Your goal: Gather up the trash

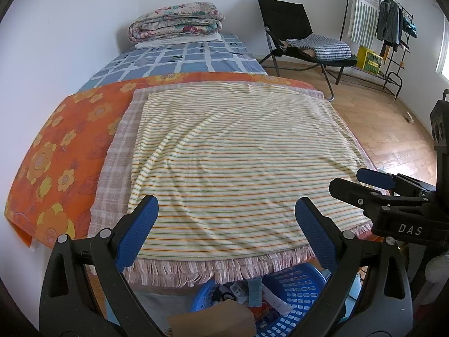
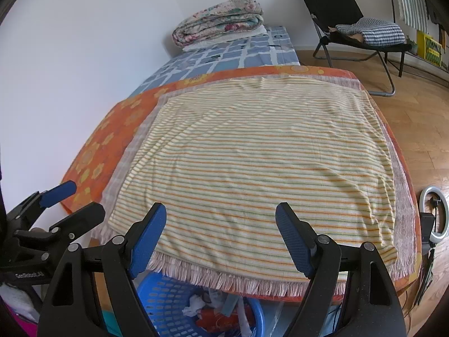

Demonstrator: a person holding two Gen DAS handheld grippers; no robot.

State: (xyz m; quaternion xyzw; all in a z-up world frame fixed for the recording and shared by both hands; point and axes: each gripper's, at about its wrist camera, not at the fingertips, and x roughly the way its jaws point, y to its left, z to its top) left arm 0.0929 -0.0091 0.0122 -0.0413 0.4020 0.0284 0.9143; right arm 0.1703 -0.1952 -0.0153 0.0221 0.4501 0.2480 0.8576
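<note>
Both grippers, left [image 1: 226,219] and right [image 2: 221,226], spread and empty above blue basket [image 2: 157,303]; trash [image 2: 216,313] inside, nearer right.

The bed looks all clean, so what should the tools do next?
Probably nothing more than drawing back: no litter shows on the striped cloth, the blue basket below already holds scraps, and both the left tool and right tool stand open, empty.

A home bedroom: a bed [image 1: 196,64] with a folded quilt [image 1: 175,25] at twelve o'clock, a folding chair [image 1: 297,36] and laden clothes rack [image 1: 387,28] at two o'clock.
</note>
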